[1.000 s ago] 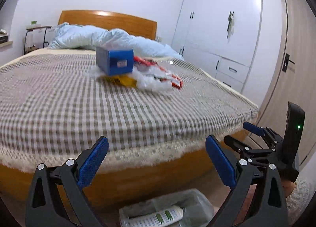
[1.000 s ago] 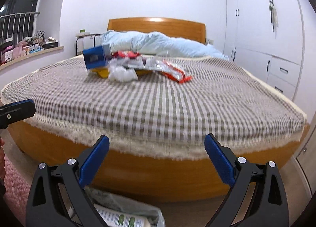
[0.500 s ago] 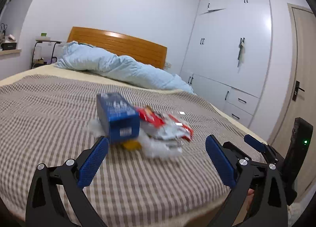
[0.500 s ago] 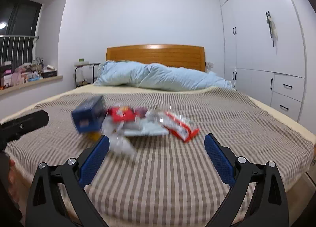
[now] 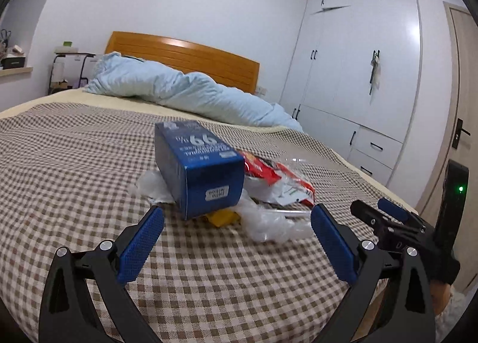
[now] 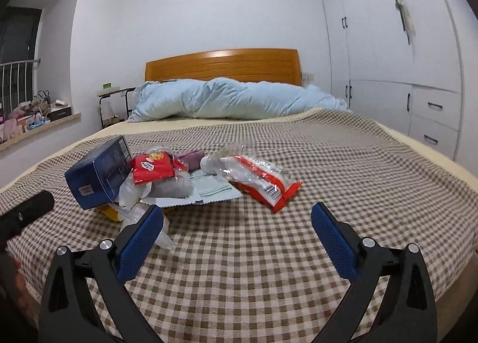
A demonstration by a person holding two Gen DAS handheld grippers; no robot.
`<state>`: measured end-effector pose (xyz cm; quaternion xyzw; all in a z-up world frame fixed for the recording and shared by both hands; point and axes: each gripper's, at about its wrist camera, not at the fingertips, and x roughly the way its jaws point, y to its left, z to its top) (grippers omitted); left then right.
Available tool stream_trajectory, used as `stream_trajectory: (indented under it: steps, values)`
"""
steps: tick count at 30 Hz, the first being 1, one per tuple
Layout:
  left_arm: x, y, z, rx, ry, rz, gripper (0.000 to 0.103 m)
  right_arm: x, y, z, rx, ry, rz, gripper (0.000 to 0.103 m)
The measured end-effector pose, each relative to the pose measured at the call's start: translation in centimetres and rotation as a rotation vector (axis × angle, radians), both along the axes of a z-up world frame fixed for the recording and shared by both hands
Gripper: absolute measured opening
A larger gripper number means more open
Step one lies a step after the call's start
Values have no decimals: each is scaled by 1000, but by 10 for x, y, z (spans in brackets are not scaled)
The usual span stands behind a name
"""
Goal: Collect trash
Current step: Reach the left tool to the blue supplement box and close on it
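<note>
Checked brown-and-cream bedspread [image 5: 74, 163] fills most of the left wrist view, laid flat over a wide bed. Trash lies in a small heap in the middle of that spread. A blue box [image 5: 198, 171] stands highest in the heap, with crumpled clear plastic [image 5: 269, 219] in front of it, a yellow scrap [image 5: 224, 217] under its near edge, and a red-and-white wrapper [image 5: 277, 177] just to its right. Behind the heap, a pale blue duvet [image 5: 185, 92] is bunched along the wooden headboard [image 5: 191, 57]. White wardrobe doors [image 5: 358, 74] line the wall to the right of the bed, with a door beside them. The left gripper [image 5: 237, 238] hangs above the spread just short of the box, its blue pads spread wide and holding nothing. The right gripper [image 5: 385, 217] shows at the right edge of the bed.

From the right wrist view, the same heap sits left of centre on the spread [image 6: 343, 169]. The blue box [image 6: 98, 177] is tilted at the heap's left end, a red snack bag [image 6: 154, 168] leans against it, a flat paper sheet [image 6: 209, 190] lies in front, and a long red-and-clear wrapper [image 6: 260, 181] stretches off to the right. The duvet [image 6: 233, 98] and headboard [image 6: 222, 65] lie beyond. A window ledge [image 6: 38, 129] crowded with small items runs left of the bed; wardrobes [image 6: 388, 44] stand to its right. The right gripper [image 6: 237, 238] is spread wide and empty, near the heap's front edge.
</note>
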<state>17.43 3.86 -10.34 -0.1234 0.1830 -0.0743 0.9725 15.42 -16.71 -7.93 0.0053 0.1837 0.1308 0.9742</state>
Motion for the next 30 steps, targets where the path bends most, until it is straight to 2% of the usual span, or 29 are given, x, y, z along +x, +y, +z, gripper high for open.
stream_trajectory:
  steps: [10,14,19,25,30]
  values:
    - [7,14,-6,-22,42,14,95,3,2,-1,-9,-6,-20,95]
    - [6,17,-1,10,44,23,95,8,-5,3,29,3,-18,95]
    - [9,20,8,-2,40,20,95,17,-13,11,84,48,-16,95]
    - [29,5,21,85,49,65,95,16,-10,17,61,23,-33,95]
    - [44,7,26,64,62,81,95,20,-11,15,59,34,-57,95]
